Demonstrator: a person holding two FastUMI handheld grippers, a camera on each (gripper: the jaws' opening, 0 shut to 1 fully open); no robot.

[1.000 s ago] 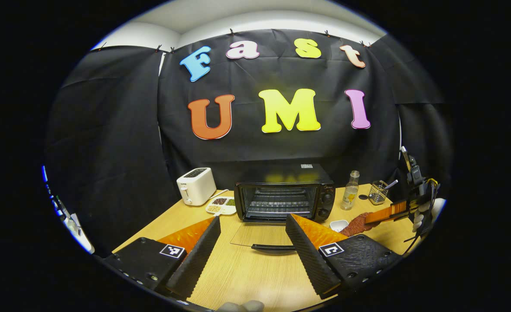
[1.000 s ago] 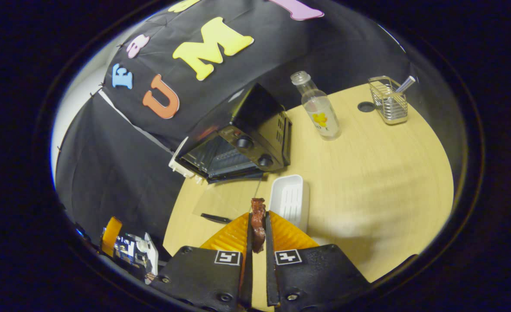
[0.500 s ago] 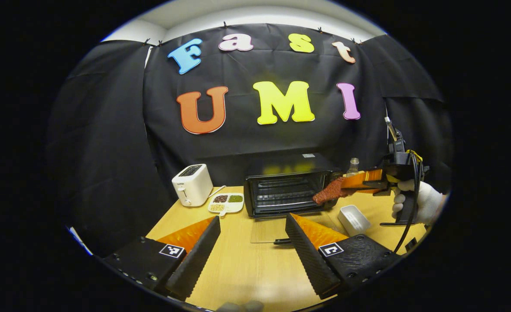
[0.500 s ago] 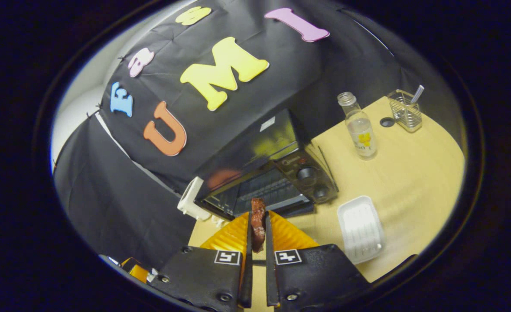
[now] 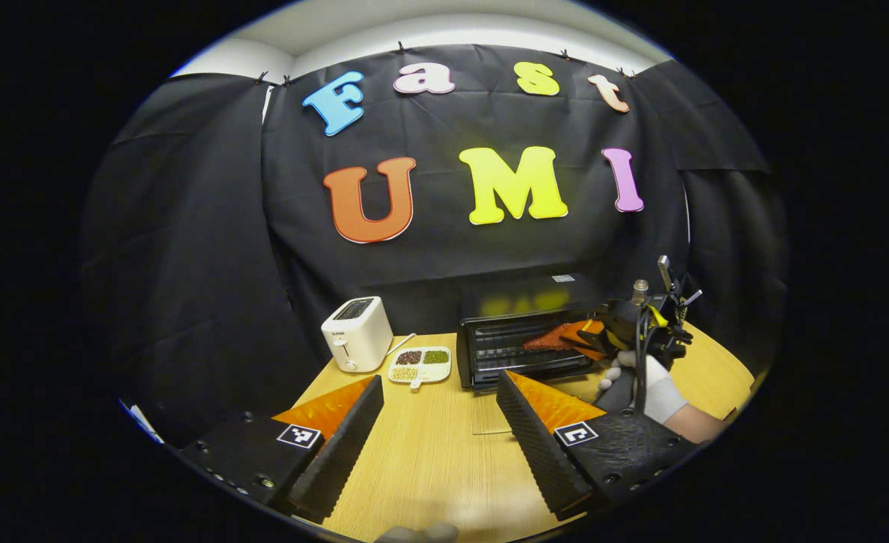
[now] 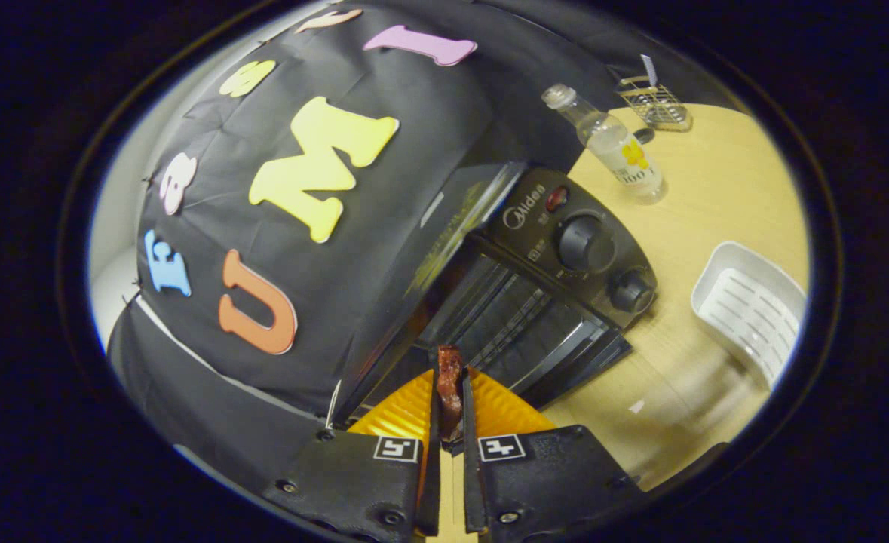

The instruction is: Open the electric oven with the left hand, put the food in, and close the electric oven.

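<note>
My right gripper [image 6: 448,411] is clamped on the food [image 6: 449,381], a thin dark-red strip standing up between the two fingers, and its tip sits right at the mouth of the oven [image 6: 534,302]. From the left gripper view the same strip [image 5: 546,341] reaches over the rack inside the oven [image 5: 523,343], with the gloved hand [image 5: 651,388] behind it.

My left gripper [image 5: 436,422] is spread wide with nothing in it, low over the table [image 5: 429,460] near its front edge. The glass door [image 5: 493,411] lies folded down flat in front of the oven.

What worries me: I think the strip is pinched near one end only, so it could swing or slip as I push in and land on the door instead of the rack. The fingers could also knock the upper frame of the opening (the clearance looks tight from here), which would shove the oven toward the toaster [image 5: 357,343] and the divided dish [image 5: 419,363] at the back of the table.

Hard to judge: how deep the strip actually is, since the right gripper view is steeply tilted and its own fingers cover the lower part of the strip. The door handle is behind my left gripper's finger. The white tray [image 6: 749,309] is cut off at the edge.
</note>
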